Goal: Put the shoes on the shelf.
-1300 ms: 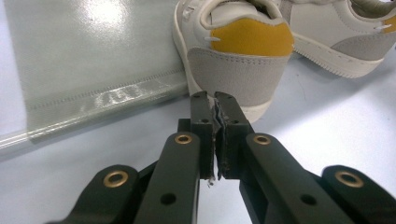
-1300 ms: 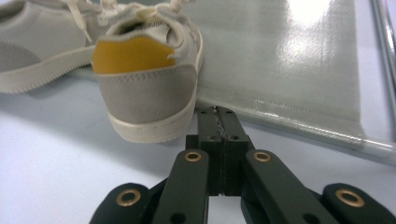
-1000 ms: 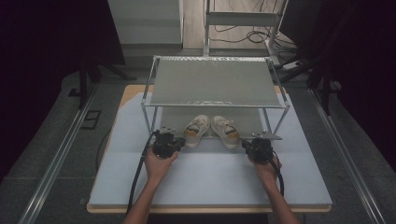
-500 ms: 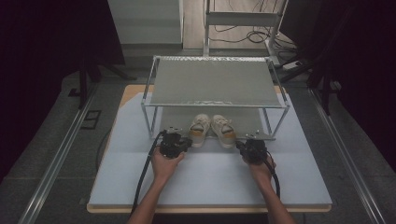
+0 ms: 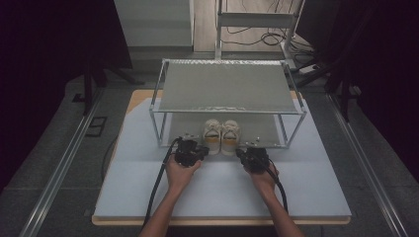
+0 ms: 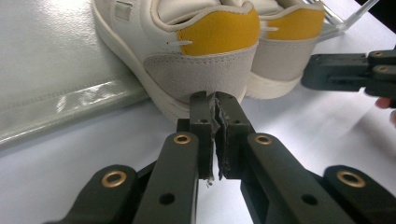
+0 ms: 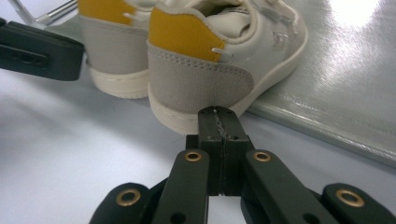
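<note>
1. I am holding my left tool [image 5: 193, 150] with its jaws pressed together on nothing, tips right at the heel of the left shoe [image 6: 187, 51], at or almost touching its grey suede heel.
2. I am holding my right tool [image 5: 253, 157] the same way, jaws together and empty, tips just at the heel of the right shoe [image 7: 219, 60].
3. The two shoes are sitting side by side, touching or nearly so, toes pointing away from me, resting on the lower shelf [image 5: 262, 129] of a metal rack [image 5: 225, 86], with their heels hanging over the shelf's front edge above the bench [image 5: 316, 173].
4. The rack's top shelf is lying directly over the shoes, so room above them is tight; the bench in front of the rack, around my hands, is giving wide open room.
5. A small mark is showing on the side of the right shoe, too blurred for me to read.
</note>
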`<state>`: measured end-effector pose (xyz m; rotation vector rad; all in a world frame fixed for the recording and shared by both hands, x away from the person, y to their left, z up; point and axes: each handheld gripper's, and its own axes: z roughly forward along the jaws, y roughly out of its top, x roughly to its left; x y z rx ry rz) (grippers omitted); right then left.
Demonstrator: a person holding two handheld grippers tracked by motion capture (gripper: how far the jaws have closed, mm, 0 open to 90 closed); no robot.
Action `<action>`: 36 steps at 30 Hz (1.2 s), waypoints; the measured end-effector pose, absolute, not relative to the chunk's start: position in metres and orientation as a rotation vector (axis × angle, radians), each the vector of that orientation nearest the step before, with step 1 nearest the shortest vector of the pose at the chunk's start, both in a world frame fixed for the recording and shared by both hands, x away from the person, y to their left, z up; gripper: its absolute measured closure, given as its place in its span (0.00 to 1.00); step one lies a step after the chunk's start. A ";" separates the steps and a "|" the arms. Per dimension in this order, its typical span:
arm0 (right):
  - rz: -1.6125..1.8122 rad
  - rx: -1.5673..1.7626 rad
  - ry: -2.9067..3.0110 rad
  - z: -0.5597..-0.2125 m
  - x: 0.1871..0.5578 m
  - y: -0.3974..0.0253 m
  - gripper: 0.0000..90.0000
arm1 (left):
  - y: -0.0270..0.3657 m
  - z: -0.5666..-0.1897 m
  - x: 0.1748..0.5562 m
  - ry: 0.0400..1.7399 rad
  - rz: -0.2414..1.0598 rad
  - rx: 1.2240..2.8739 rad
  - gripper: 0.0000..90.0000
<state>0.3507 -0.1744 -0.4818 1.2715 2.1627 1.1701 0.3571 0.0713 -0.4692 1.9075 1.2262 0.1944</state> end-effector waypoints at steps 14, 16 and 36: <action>1.171 1.264 2.175 -0.481 0.352 -0.172 1.00 | 0.071 -0.469 0.374 1.278 0.183 1.881 0.96; 1.176 1.260 2.176 -0.481 0.351 -0.172 1.00 | 0.071 -0.470 0.376 1.285 0.179 1.875 0.95; 1.200 1.232 2.179 -0.481 0.351 -0.160 1.00 | 0.070 -0.471 0.380 1.303 0.168 1.865 0.95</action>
